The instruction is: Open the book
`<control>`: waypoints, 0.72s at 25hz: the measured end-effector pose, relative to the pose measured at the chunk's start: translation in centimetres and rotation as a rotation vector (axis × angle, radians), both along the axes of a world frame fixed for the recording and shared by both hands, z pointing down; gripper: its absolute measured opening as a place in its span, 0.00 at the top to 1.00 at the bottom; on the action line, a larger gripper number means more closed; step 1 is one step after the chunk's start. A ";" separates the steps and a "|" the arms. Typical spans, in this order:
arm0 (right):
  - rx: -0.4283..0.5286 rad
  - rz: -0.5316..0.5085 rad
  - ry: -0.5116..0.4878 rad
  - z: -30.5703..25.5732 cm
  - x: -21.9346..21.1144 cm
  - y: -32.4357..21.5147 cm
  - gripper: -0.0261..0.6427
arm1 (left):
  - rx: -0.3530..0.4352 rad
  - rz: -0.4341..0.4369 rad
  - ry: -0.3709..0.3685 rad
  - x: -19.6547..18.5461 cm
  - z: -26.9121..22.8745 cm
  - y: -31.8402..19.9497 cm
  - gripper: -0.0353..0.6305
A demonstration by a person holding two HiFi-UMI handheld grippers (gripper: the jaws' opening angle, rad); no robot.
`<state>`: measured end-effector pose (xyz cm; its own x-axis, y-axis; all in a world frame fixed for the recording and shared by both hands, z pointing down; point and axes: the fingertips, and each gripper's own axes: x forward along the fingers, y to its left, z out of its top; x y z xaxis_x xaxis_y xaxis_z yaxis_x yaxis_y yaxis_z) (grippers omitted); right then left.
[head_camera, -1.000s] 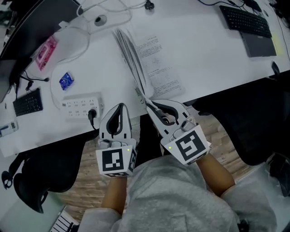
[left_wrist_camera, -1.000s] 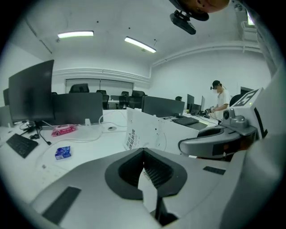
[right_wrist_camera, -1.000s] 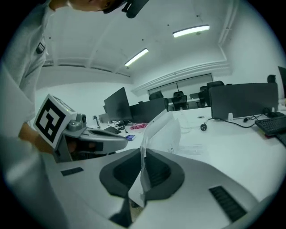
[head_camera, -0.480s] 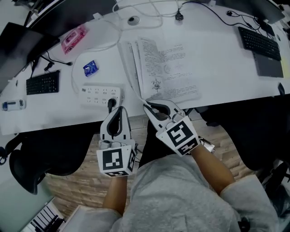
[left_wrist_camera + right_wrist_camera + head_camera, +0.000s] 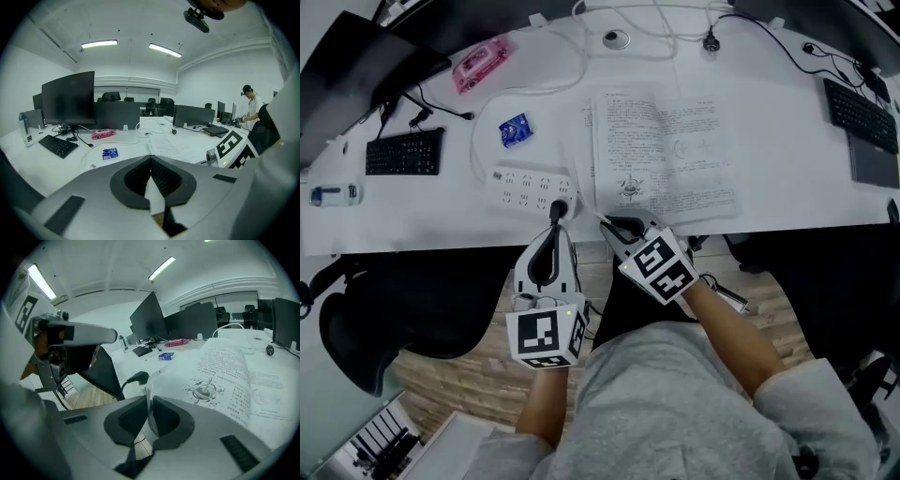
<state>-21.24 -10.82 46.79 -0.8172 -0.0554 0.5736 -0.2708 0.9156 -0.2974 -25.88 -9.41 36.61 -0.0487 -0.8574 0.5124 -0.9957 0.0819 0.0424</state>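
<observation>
The book [image 5: 666,169] lies open on the white desk [image 5: 412,220], printed pages up; it also shows as the book [image 5: 229,376] and the book [image 5: 168,146]. My right gripper [image 5: 606,223] is at its near left corner, shut on the edges of a few thin pages, which stick up between the right gripper [image 5: 149,398] pads. My left gripper [image 5: 553,228] hangs just off the desk's near edge, left of the right one, by the black plug. The left gripper [image 5: 151,159] is shut with nothing in it.
A white power strip [image 5: 530,186] with a black plug [image 5: 136,378] lies left of the book. Further left are a blue packet [image 5: 516,129], a pink pack [image 5: 483,64], a small keyboard [image 5: 405,152] and a bottle [image 5: 333,195]. Another keyboard [image 5: 862,112] is far right. Cables run along the back.
The pages that stood on edge have come down and the book now lies flat and open. My right gripper sank toward the desk's near edge with the page corner; the left drifted slightly.
</observation>
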 end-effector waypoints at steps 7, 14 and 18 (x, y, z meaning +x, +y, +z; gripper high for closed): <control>-0.059 -0.036 0.078 2.6 -1.0 0.6 0.89 | -0.013 -0.012 0.008 -1.3 0.7 -0.5 0.94; -0.336 -0.040 0.020 2.4 -1.0 1.7 0.74 | -0.012 0.012 0.016 -1.3 0.6 -1.8 0.94; -0.417 -0.030 -0.004 3.0 -0.3 3.2 0.73 | -0.012 0.029 0.010 -1.0 0.4 -2.3 0.94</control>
